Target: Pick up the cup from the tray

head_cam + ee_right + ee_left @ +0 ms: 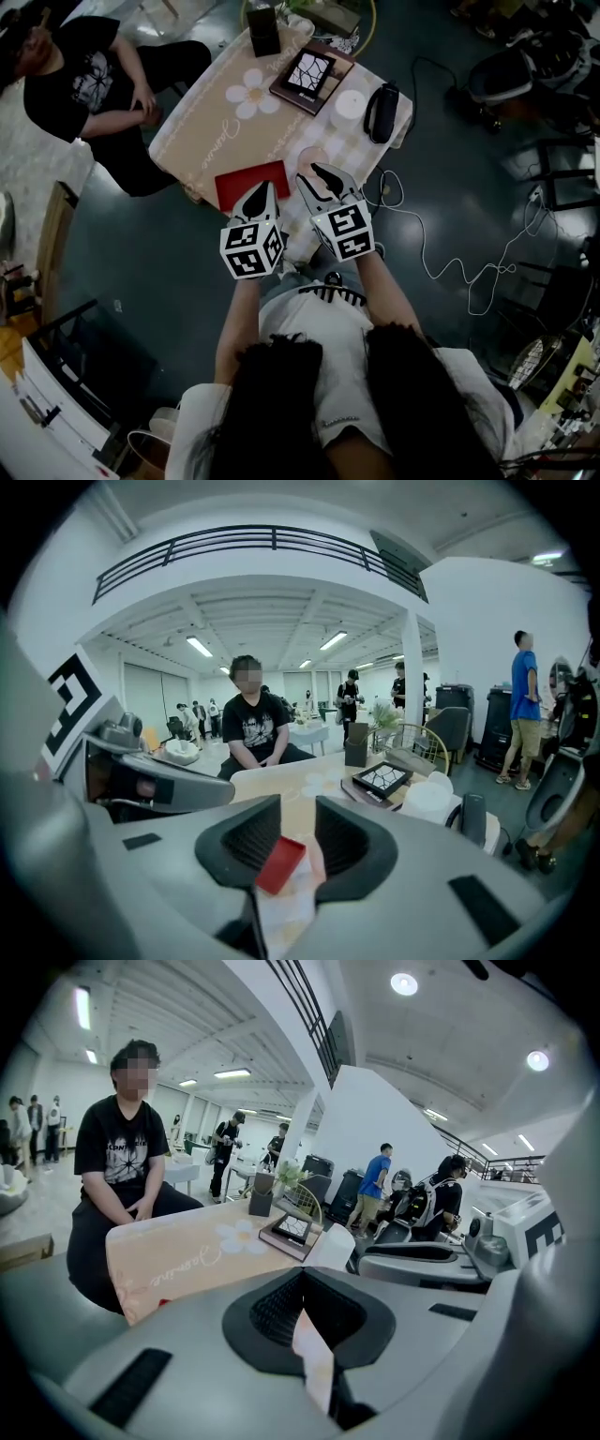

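A flat red tray point(251, 183) lies at the near edge of the cloth-covered table point(211, 127), and I see nothing standing on it. A white round cup-like thing point(349, 103) sits further back on the right, off the tray. Both grippers hover side by side at the table's near edge. My left gripper point(263, 187) is over the tray's right end with its jaws together and nothing in them point(302, 1274). My right gripper point(314, 178) has a narrow gap between its jaws. Through that gap I see the red tray point(279, 862) beyond, and nothing is gripped point(298, 803).
A patterned book point(305, 77), a dark box point(263, 28) and a black pouch point(380, 112) lie at the table's far end. A person in a black shirt point(89, 80) sits at the left side. A white cable point(441, 253) trails over the floor to the right.
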`<state>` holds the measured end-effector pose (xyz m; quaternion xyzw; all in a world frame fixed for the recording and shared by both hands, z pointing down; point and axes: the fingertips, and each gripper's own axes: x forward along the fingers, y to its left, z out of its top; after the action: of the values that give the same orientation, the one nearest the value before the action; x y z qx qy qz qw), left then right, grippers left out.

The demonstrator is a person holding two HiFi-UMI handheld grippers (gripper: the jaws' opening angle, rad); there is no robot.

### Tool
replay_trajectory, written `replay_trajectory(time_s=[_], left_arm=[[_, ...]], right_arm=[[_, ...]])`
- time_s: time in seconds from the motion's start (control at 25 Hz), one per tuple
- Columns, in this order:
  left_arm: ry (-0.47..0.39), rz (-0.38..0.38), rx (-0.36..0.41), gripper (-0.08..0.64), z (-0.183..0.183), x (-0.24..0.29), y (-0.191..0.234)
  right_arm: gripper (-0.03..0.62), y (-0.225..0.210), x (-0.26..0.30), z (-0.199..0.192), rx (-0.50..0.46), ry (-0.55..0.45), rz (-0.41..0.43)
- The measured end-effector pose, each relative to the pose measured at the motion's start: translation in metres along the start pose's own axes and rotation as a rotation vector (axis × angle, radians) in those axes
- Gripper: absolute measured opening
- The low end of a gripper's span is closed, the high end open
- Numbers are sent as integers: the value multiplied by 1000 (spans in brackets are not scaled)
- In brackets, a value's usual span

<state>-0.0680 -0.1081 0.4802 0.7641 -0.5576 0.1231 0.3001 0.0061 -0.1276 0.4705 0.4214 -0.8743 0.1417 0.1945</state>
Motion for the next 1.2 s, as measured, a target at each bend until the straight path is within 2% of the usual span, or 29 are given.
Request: replay_trajectory(time_s=[0.08,0.16,0.24,0.44,0.72,1.2], left_arm=[[0,-13,2,6,0,-3,-2],[5,-17,-2,6,-3,-7,-4],[4,-18,-1,6,-5,-10,-5],[-4,-22,9,6,-6,-15,-6],[-19,-15,6,6,-3,-17,-5],[-37,-21,6,6,1,-20,-11]], right_arm=[[37,-1,-3,4,8,-12,-19],[11,4,-4,3,4,-1,-3],[9,9,-4,1,-11,13,3],[9,6,-9,-5,6,21,-50],[8,9,-11,-10,-43,35,-47],[8,15,-13,-6,-46,30,-21]])
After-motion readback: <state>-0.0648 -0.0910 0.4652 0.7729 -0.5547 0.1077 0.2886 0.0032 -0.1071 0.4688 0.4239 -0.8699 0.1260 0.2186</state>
